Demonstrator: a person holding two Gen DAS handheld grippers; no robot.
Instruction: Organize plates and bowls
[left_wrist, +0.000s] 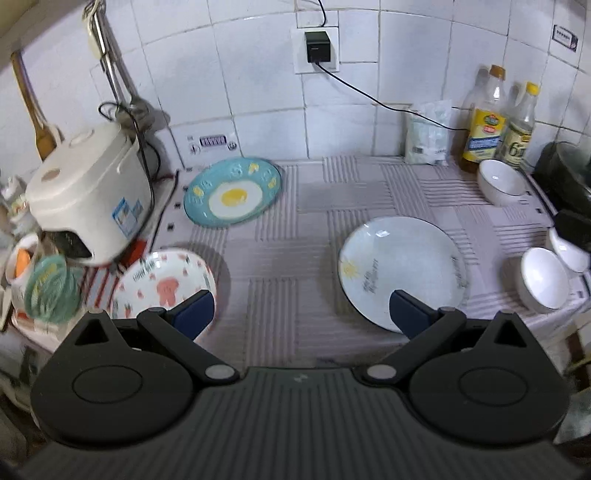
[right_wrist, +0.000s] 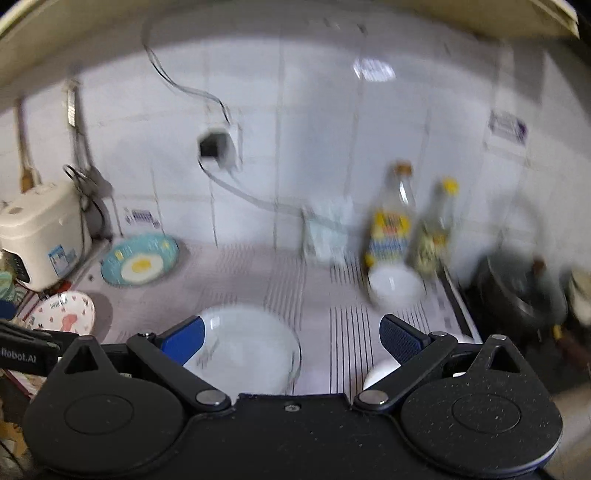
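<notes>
While nothing is stacked yet, the job looks barely begun: 3 plates and 3 bowls lie scattered over the grey ribbed mat covering the counter (left_wrist: 295, 258). Farthest left, beside the white rice cooker (left_wrist: 85, 192), sits the white plate with pink bear prints (left_wrist: 162, 284), and behind it the teal plate painted with a fried egg (left_wrist: 232, 192). Further right lies the pale blue plate with a small sun drawing (left_wrist: 402, 269). At the right edge, 2 white ceramic bowls (left_wrist: 543, 277) sit touching near the front, and a third white bowl (left_wrist: 502, 182) sits by the oil bottles (left_wrist: 484, 122). The left claw (left_wrist: 301, 314) hangs spread and empty above the mat between the plates. The right claw (right_wrist: 291, 339), also spread and empty, hovers over the pale blue plate. All gathering remains to be done.
</notes>
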